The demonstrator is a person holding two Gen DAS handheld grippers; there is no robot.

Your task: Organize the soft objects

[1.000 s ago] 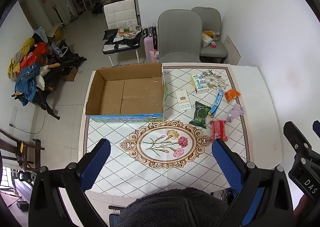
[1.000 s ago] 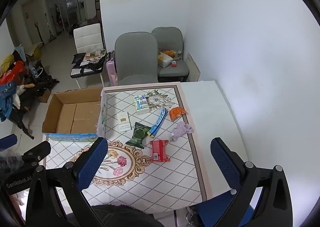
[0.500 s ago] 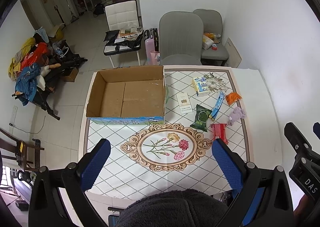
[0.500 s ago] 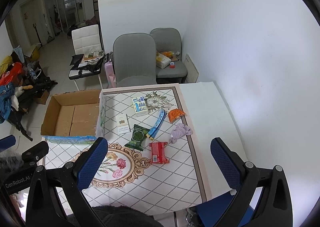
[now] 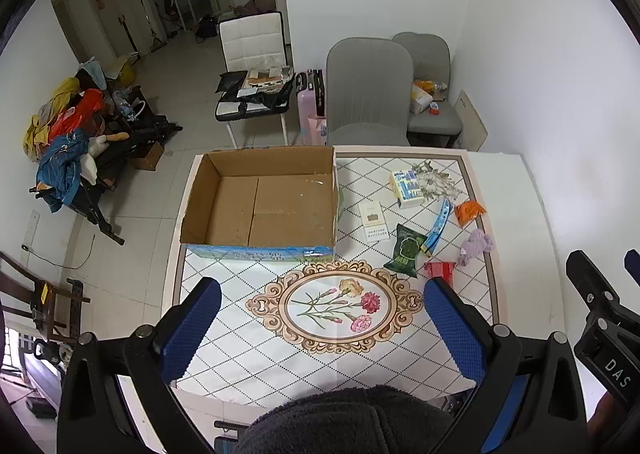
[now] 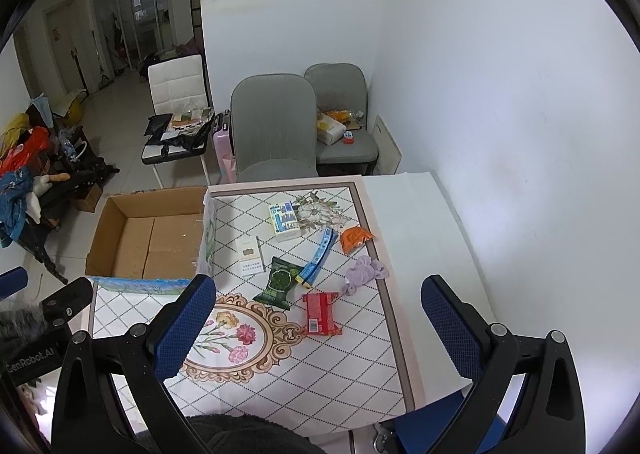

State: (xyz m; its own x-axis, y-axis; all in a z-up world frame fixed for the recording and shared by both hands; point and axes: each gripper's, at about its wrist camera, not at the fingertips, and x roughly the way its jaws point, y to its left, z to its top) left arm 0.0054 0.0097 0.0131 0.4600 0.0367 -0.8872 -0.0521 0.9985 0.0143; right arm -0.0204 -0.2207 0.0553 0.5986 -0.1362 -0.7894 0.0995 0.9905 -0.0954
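Note:
An open, empty cardboard box (image 5: 264, 202) stands on the table's left side; it also shows in the right wrist view (image 6: 148, 238). To its right lie a green pouch (image 5: 406, 252), a red packet (image 6: 320, 312), a purple soft cloth (image 6: 364, 272), an orange pouch (image 6: 354, 238), a blue tube (image 6: 318, 260), a white-blue tissue pack (image 6: 285, 219) and a white carton (image 6: 250, 256). My left gripper (image 5: 320, 326) is open and empty, high above the table's near edge. My right gripper (image 6: 318, 326) is open and empty, high above the near right part.
The table (image 6: 280, 366) has a patterned cloth with a flower medallion. Two grey chairs (image 6: 272, 130) stand behind it, and a white chair (image 5: 252, 66) with bags further left. A white wall (image 6: 500, 114) runs along the right. Clothes pile on a rack (image 5: 68, 134) at left.
Both grippers have risen and pulled back a little, so the table looks smaller and lower in both views. Nothing on the table has moved.

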